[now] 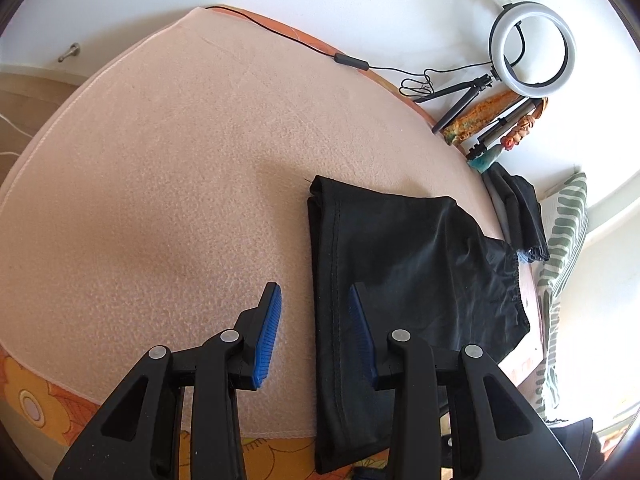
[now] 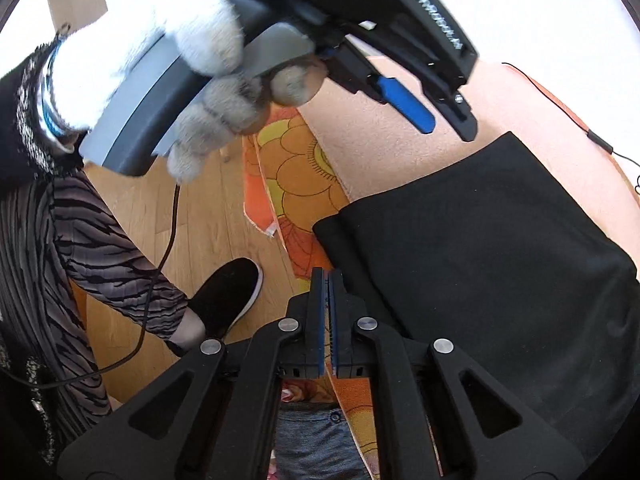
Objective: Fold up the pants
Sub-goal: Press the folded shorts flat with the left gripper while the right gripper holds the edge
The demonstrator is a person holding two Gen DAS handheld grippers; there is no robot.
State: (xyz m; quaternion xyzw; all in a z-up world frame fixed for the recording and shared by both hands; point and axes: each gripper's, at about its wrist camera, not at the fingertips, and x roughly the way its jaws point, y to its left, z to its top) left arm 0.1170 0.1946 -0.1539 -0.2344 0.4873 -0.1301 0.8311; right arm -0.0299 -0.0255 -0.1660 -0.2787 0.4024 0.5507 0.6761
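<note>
Black pants (image 1: 400, 280) lie folded into a narrow stack on the pink blanket (image 1: 180, 160), one end hanging over the near edge. My left gripper (image 1: 314, 298) is open above the pants' left edge, holding nothing. In the right wrist view the pants (image 2: 480, 260) lie at the right. My right gripper (image 2: 328, 280) is shut and empty, just off the pants' near left corner, over the bed's edge. The left gripper (image 2: 420, 116) shows there too, held by a gloved hand above the blanket.
A ring light on a tripod (image 1: 532, 48) and its cable (image 1: 280, 32) lie at the blanket's far side. Another dark garment (image 1: 520, 208) and a striped pillow (image 1: 560, 248) lie right. An orange flowered sheet (image 2: 296, 172), wooden floor and the person's shoe (image 2: 228, 296) are left.
</note>
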